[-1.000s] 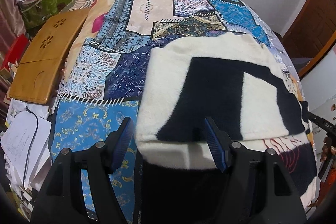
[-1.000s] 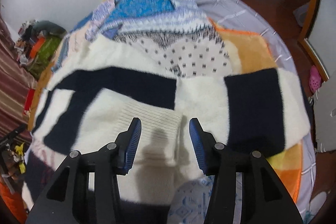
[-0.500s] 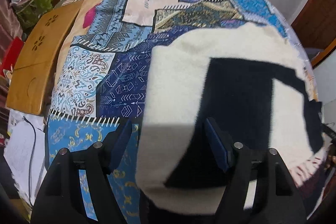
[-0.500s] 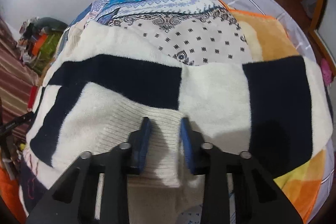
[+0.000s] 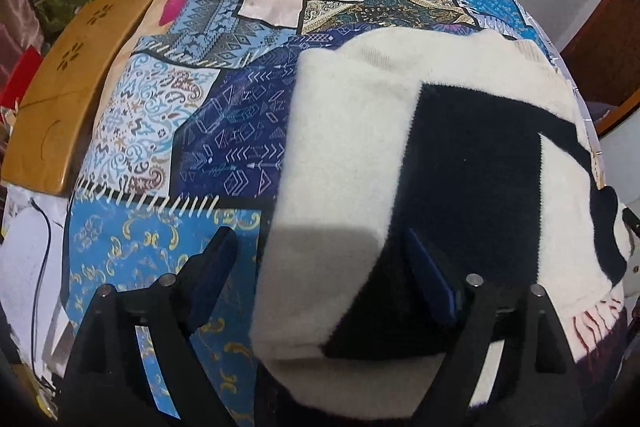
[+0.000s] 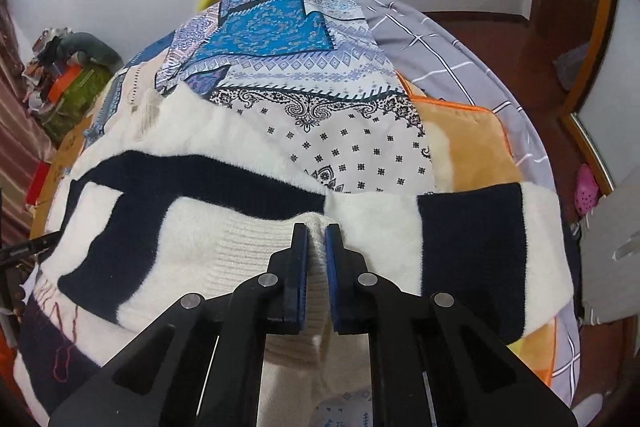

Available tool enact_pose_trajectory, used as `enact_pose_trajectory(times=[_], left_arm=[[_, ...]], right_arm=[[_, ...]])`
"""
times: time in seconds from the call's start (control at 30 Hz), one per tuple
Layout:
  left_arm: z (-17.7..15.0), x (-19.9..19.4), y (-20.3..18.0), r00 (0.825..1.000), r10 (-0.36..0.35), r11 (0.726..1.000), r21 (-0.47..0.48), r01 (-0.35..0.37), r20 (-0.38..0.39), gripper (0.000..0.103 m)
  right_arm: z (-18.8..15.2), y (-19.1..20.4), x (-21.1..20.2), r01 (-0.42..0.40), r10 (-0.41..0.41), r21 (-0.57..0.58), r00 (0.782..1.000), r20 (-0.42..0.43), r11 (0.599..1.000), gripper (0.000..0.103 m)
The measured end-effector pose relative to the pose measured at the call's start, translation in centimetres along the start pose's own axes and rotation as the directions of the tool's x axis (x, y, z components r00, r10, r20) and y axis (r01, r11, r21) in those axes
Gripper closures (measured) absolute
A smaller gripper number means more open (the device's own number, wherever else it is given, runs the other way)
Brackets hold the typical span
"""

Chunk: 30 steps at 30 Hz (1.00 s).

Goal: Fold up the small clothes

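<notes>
A fluffy cream and navy sweater (image 6: 224,239) lies spread on a patchwork bed cover (image 6: 320,115). My right gripper (image 6: 316,231) is shut on the sweater's ribbed cream cuff (image 6: 256,251), pinching a fold between its blue pads. In the left wrist view the sweater (image 5: 360,131) fills the right half of the bed. My left gripper (image 5: 320,247) is open, its fingers straddling the sweater's near left edge, one finger over the bed cover (image 5: 208,147), the other over the navy patch.
A wooden lap table (image 5: 68,83) leans at the bed's left side, with papers and clutter beyond. An orange plush blanket (image 6: 472,147) and grey checked sheet (image 6: 460,47) lie at the right. A wall is behind the bed.
My right gripper has closed from open onto the ribbed cuff and moved forward. My left gripper has moved lower and closer over the sweater's edge, staying open.
</notes>
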State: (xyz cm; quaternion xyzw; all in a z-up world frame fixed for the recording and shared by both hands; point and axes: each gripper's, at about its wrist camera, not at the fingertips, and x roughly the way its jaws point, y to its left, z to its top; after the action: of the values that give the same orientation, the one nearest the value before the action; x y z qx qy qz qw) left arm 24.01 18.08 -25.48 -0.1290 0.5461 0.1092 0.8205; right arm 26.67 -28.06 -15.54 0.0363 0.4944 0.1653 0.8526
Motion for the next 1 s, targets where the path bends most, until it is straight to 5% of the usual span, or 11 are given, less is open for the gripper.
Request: enact_pose_trajectory(times=[0.43, 0.6, 0.77, 1.0], left_arm=[[-2.3, -3.3, -2.7, 0.999, 0.036, 0.994, 0.102, -0.037, 0.014, 0.018], [-1.7, -5.1, -5.0, 0.999, -0.029, 0.991, 0.128, 0.026, 0.021, 0.018], [-0.6, -6.4, -8.1, 0.998, -0.046, 0.985, 0.167, 0.037, 0.049, 0.018], [0.6, -4.9, -12.3, 0.998, -0.066, 0.978, 0.199, 0.059, 0.026, 0.018]], right_arm=[[-1.6, -1.1, -1.8, 0.014, -0.012, 0.056, 0.999, -0.036, 0.998, 0.088], [-2.3, -3.7, -3.8, 0.055, -0.057, 0.108, 0.998, 0.016, 0.993, 0.060], [-3.5, -7.9, -5.7, 0.070, -0.084, 0.220, 0.995, 0.057, 0.973, 0.058], [-6.1, -12.8, -5.0, 0.085, -0.094, 0.336, 0.996, 0.009, 0.938, 0.058]])
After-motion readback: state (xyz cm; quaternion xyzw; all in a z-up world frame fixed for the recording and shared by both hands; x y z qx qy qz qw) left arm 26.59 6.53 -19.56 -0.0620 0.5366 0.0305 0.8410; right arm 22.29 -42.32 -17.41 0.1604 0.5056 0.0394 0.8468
